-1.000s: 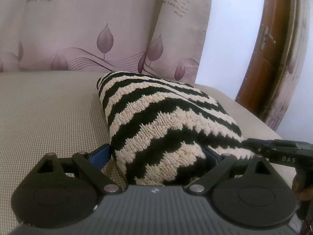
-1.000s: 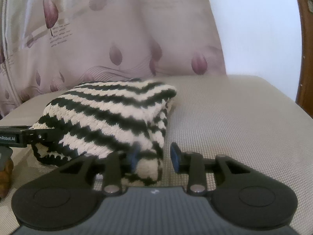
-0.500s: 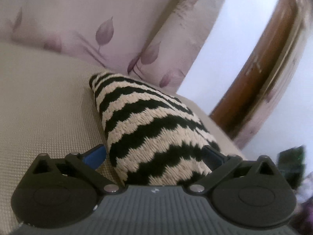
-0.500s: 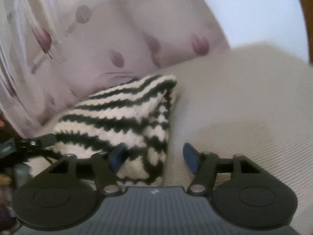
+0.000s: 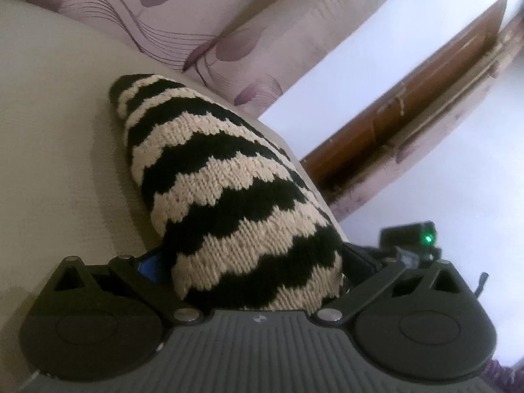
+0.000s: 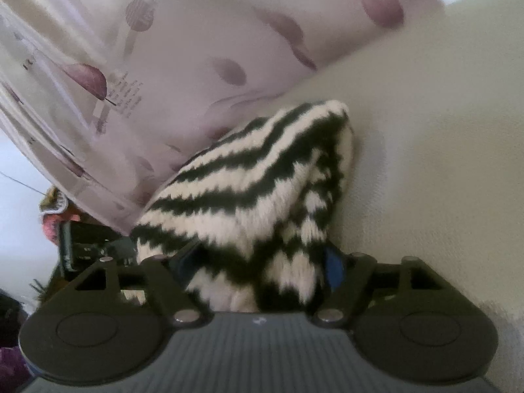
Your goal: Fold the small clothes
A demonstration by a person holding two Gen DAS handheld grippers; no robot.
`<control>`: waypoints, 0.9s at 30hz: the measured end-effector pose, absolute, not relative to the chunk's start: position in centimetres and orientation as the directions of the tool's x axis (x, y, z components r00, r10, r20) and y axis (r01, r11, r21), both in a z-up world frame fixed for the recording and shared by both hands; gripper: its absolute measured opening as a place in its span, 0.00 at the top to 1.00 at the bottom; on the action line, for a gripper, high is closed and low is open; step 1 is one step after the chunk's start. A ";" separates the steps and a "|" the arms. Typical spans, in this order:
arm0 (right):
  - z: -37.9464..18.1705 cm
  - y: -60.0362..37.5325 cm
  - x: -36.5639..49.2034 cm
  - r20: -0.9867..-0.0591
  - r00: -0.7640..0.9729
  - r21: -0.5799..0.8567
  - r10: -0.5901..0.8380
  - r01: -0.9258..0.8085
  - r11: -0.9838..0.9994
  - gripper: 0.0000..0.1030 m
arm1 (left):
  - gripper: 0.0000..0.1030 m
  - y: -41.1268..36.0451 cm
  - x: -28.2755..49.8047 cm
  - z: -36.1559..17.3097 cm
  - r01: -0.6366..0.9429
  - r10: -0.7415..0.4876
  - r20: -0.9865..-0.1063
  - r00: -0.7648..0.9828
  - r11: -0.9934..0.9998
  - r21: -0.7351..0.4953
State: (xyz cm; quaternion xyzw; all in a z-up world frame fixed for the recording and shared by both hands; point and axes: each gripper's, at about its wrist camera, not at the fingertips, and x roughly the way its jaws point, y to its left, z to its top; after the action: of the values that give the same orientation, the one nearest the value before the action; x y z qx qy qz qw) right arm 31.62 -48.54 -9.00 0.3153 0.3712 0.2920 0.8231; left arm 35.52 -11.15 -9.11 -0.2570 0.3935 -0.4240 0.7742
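A folded knitted garment point(image 5: 209, 170) with black and cream zigzag stripes lies on the beige sofa seat point(image 5: 49, 131). My left gripper point(image 5: 253, 258) is open at full width, and the garment's near end fills the gap. Its blue pad point(image 5: 149, 263) sits at the knit's left edge without squeezing it. From the other side, my right gripper point(image 6: 262, 265) straddles a corner of the same garment point(image 6: 255, 177). Its jaws are opening, and the blue pad point(image 6: 334, 268) stands beside the knit. Both views are tilted.
A back cushion point(image 5: 229, 16) with purple leaf print stands right behind the garment. A brown wooden door frame point(image 5: 409, 98) and a white wall are off the sofa's end. A black device with a green light point(image 5: 412, 239) is at the left view's right edge.
Both views have rolled and drawn closer to the garment. The right jaws have spread from a narrow gap on a fold to wide apart. The left jaws have widened slightly.
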 end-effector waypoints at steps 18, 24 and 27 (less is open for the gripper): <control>-8.6 -46.2 32.4 -0.404 0.622 0.720 0.670 -0.235 0.653 0.51 | 0.35 -12.1 35.9 -8.2 0.395 -0.785 -0.425 0.450 0.602 -0.694; -6.6 -44.7 30.3 -0.358 0.665 0.734 0.656 -0.233 0.638 0.54 | 0.36 -11.2 33.9 -5.8 0.401 -0.749 -0.451 0.485 0.649 -0.646; -5.2 -43.4 29.3 -0.335 0.673 0.734 0.659 -0.252 0.631 0.54 | 0.36 -9.3 32.5 -4.3 0.408 -0.748 -0.429 0.506 0.646 -0.646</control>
State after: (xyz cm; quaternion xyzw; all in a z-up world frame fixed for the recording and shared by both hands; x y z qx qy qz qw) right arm 29.31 -43.38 -5.24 0.3359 0.3028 0.2677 0.8508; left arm 32.45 -9.31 -4.26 -0.2390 0.3564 -0.3465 0.8342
